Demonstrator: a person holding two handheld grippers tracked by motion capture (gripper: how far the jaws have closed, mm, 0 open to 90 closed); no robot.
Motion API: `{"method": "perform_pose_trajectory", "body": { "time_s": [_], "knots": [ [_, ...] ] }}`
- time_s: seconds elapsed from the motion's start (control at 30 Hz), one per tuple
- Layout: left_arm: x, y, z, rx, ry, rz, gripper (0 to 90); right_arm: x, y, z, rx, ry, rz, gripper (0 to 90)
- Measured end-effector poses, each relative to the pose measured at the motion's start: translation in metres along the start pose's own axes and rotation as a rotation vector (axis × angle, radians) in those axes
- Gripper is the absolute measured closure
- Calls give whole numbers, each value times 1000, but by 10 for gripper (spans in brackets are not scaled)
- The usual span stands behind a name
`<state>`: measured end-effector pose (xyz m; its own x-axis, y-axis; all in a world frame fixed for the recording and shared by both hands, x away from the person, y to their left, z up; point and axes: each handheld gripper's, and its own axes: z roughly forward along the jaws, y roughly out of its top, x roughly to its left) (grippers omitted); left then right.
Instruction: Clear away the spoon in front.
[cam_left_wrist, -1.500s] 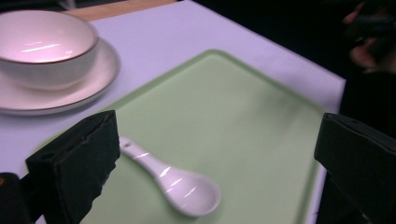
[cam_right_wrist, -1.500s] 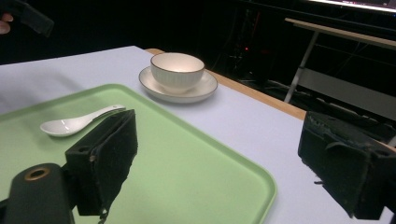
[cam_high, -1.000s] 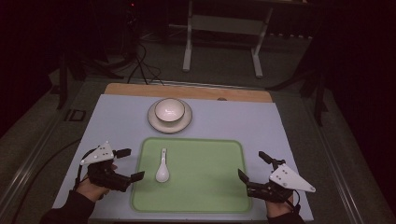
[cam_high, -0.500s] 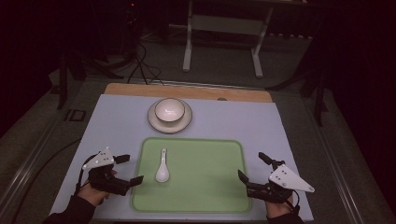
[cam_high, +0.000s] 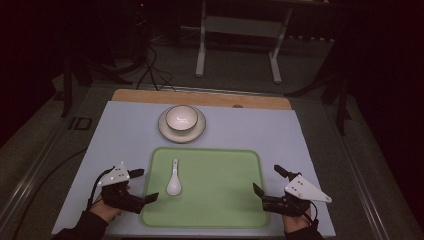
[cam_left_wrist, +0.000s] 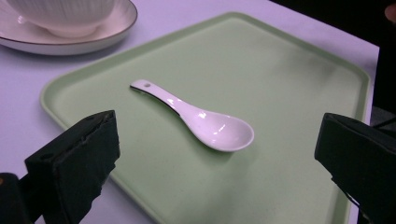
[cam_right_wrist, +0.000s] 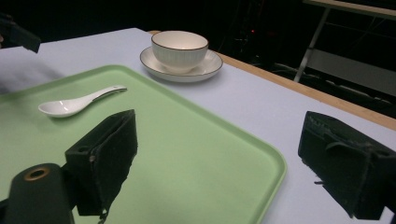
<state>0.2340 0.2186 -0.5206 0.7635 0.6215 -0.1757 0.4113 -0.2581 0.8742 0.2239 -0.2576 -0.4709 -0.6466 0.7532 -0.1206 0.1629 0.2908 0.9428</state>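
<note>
- Since the white spoon (cam_high: 174, 178) lies on the left part of the green tray (cam_high: 225, 200), bowl end toward us and handle pointing away to the bowl (cam_high: 181, 117) on its saucer (cam_high: 170, 134), we judge the step in hand to be a reach for it with the left gripper (cam_high: 144, 185).
- Our left gripper sits at the tray's left edge with its jaws wide apart and nothing between them; in the left gripper view the spoon (cam_left_wrist: 196, 117) lies between the two jaws, farther off.
- Our right gripper (cam_high: 267, 181) rests at the tray's right edge, likewise spread wide and holding nothing.
- To do this well, we should come in low across the rim, set the jaws across the slim handle rather than the rounded scoop, and close gently, since glazed ware may slip.
- We should keep the lower jaw from catching on the tray rim.
- Compared with a second ago, our left gripper has dropped slightly toward us and turned in to the tray; the right one, the spoon and the bowl lie as they did.
</note>
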Motion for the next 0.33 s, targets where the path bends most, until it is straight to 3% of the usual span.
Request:
{"method": "perform_pose_trajectory", "body": {
  "time_s": [0.33],
  "knots": [
    [0,0,0,-7,3,4,0,-3,-1,-1,-3,-6,14,118]
  ]
}}
